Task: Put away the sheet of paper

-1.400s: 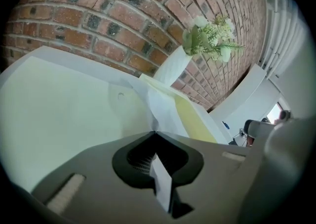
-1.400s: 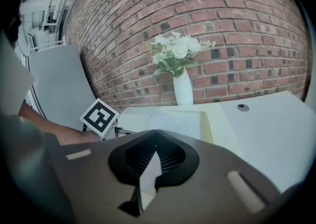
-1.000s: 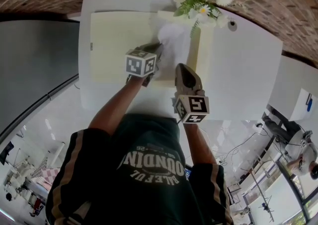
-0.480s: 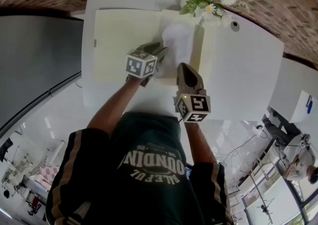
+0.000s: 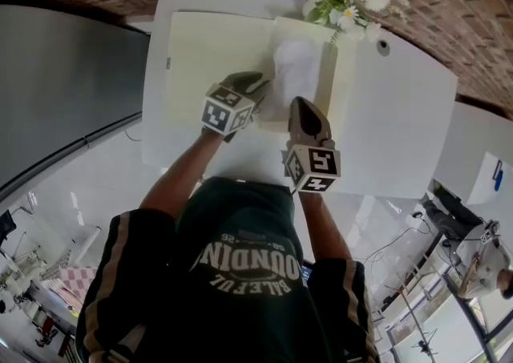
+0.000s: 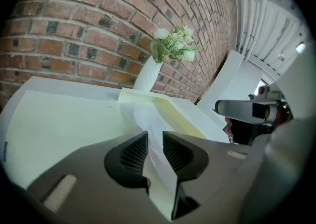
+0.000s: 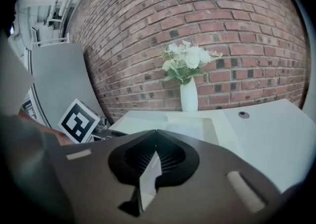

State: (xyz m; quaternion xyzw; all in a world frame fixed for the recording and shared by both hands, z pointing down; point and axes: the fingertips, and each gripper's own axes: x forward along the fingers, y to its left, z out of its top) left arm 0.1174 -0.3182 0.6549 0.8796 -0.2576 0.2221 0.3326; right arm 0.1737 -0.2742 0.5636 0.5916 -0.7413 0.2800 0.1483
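The white sheet of paper (image 5: 295, 65) lies bulged on the right half of an open pale yellow folder (image 5: 212, 57) on the white table (image 5: 393, 113). My left gripper (image 5: 258, 81) is at the sheet's left edge. In the left gripper view the left gripper (image 6: 154, 149) stands open and has just been closing in. The paper (image 6: 143, 116) runs into the gap between its pads, which do not press on it. My right gripper (image 5: 300, 103) points at the sheet's near edge. In the right gripper view the right gripper (image 7: 155, 141) is shut, with only a white sliver showing below the pads.
A white vase of flowers (image 5: 345, 1) stands at the folder's far right corner, against the brick wall (image 7: 222, 15). A small round cable hole (image 5: 383, 46) sits in the table to the right. The table's left edge borders a grey floor (image 5: 72, 97).
The left gripper has let go of the sheet and drawn back a little from it. The sheet has settled lower and smoother onto the folder. The right gripper has barely shifted.
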